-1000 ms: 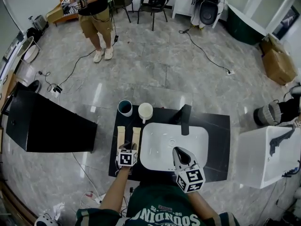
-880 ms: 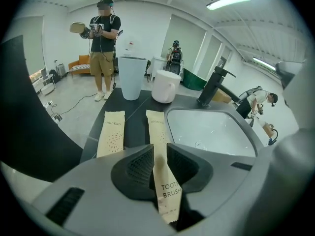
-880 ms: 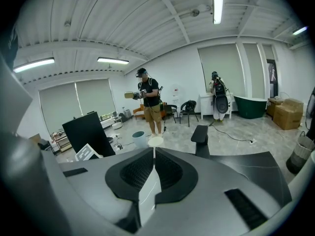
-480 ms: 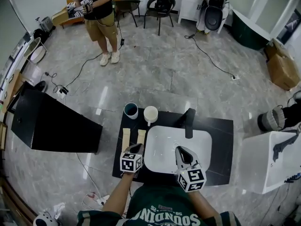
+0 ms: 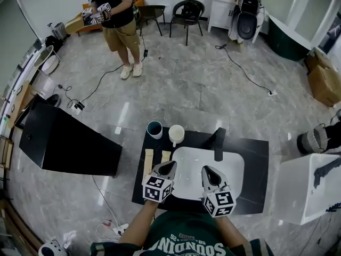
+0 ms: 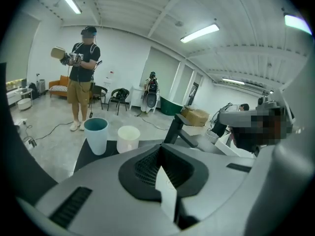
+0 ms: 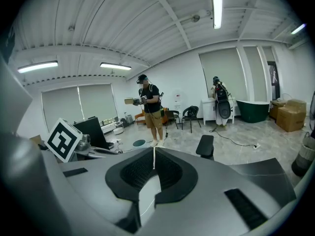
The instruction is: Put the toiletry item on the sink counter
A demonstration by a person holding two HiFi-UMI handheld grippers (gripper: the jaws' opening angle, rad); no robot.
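Note:
Two beige oblong items (image 5: 148, 163) lie side by side on the left part of the black sink counter (image 5: 256, 169); my left gripper hides the near end of the right one. My left gripper (image 5: 169, 166) hovers shut and empty at the left rim of the white basin (image 5: 224, 167). Its own view looks over the teal cup (image 6: 96, 134), the cream cup (image 6: 128, 138) and the black faucet (image 6: 179, 129). Over the basin's near edge my right gripper (image 5: 206, 170) is shut too, with nothing held. The faucet (image 7: 204, 145) stands ahead of it.
The teal cup (image 5: 155, 129) and cream cup (image 5: 176, 134) stand at the counter's back left, the faucet (image 5: 218, 140) behind the basin. A black cabinet (image 5: 64, 143) is to the left, a white unit (image 5: 309, 185) to the right. A person (image 5: 114, 15) stands far off.
My left gripper has lifted from the near ends of the beige items and tilted its jaws forward. The right gripper has hardly moved. The head view has shifted forward.

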